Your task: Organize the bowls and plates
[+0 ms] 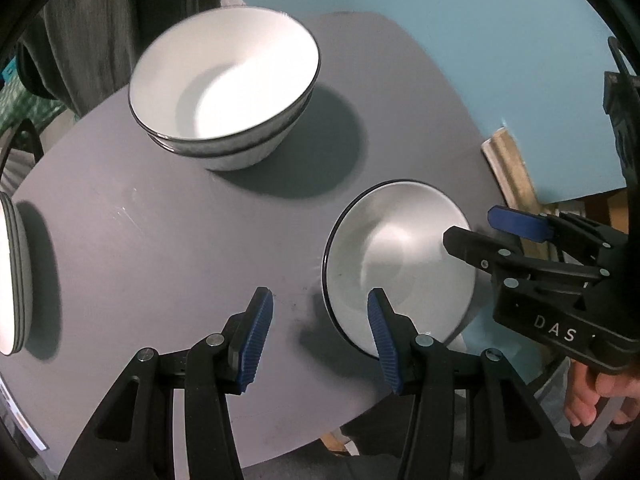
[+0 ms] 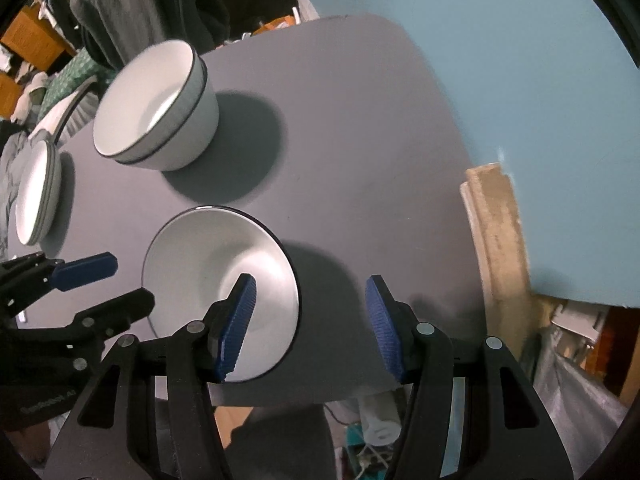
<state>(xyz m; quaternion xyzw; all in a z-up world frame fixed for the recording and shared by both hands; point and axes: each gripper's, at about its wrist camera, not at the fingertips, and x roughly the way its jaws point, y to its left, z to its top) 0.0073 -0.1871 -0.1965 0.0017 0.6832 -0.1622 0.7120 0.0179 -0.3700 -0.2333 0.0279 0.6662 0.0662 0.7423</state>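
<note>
Left gripper (image 1: 320,340): fingers apart, gripping nothing, right pad (image 1: 382,340) over the near rim of the single bowl (image 1: 384,252). Right gripper (image 2: 308,328): likewise apart and empty, left pad (image 2: 236,328) over that bowl's other side. Bowl upright near the grey table's (image 1: 160,240) front edge; stacked bowls (image 1: 224,84) farther back; stacked plates (image 2: 38,192) at far left.
</note>
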